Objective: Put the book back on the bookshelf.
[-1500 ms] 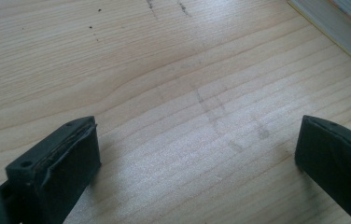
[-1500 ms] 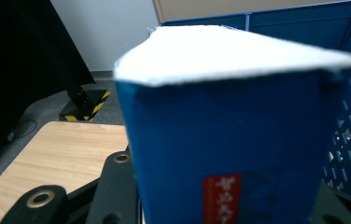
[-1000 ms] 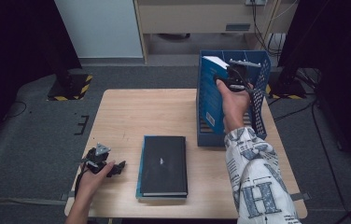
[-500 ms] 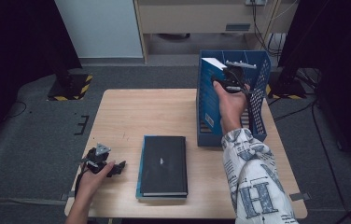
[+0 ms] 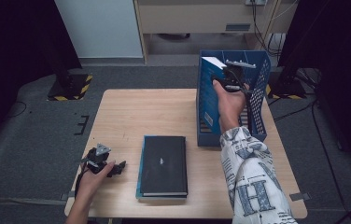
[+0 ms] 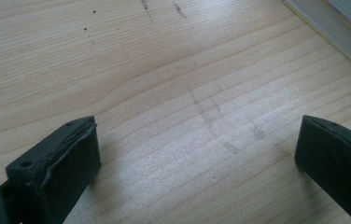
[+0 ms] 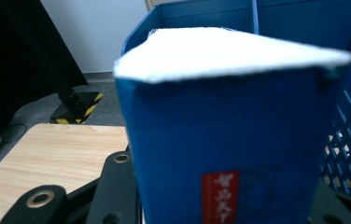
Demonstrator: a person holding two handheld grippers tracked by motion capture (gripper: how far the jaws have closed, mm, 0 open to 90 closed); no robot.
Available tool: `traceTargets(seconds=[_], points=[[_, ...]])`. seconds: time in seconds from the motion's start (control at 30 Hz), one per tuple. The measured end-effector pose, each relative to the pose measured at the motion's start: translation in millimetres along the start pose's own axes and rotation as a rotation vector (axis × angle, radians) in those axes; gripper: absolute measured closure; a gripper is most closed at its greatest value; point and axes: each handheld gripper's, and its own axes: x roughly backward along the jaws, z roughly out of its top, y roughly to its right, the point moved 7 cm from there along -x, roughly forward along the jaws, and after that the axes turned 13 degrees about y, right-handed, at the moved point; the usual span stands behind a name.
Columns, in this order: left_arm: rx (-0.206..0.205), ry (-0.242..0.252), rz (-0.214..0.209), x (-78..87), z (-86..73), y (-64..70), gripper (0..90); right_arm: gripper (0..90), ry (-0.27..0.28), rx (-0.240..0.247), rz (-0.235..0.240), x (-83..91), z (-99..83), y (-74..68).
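A blue book with white page edges stands upright at the left side of a blue mesh crate. My right gripper is shut on it from above. In the right gripper view the blue book sits close between the jaws of my right gripper, with a red label on its cover. My left gripper rests on the table near its front left, left of a black book. Its jaws stand wide apart in the left gripper view, with my left gripper holding nothing over bare wood.
The black book lies flat on top of another book with a teal edge. The wooden table has free room across its middle and left. A corner of the stacked books lies near the left gripper. Dark stands and cables surround the table.
My right hand has shifted slightly with the blue book at the crate. The left gripper has stayed where it was.
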Motion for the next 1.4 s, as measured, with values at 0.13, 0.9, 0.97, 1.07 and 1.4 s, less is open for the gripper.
traceTargets(seconds=[0.13,0.9,0.97,1.07,1.4], points=[[0.0,0.0,0.0,-0.1,0.0,0.1,0.0,60.7,0.0,0.005,-0.002,-1.8,-2.1,-0.2],[-0.007,-0.003,-0.008,-0.4,0.3,1.0,0.0,60.8,0.03,0.034,-0.01,-5.7,-2.6,-4.4],[-0.007,-0.003,-0.008,-0.4,0.3,1.0,0.0,60.7,0.032,0.033,-0.013,-7.3,-5.5,-3.7],[-0.012,-0.006,-0.01,0.0,0.1,0.9,0.0,60.8,0.024,0.033,-0.016,-8.4,-11.2,-3.3],[-0.012,-0.003,-0.013,-0.2,0.2,1.7,0.0,60.7,0.018,0.036,-0.016,-9.2,-26.6,-1.6]])
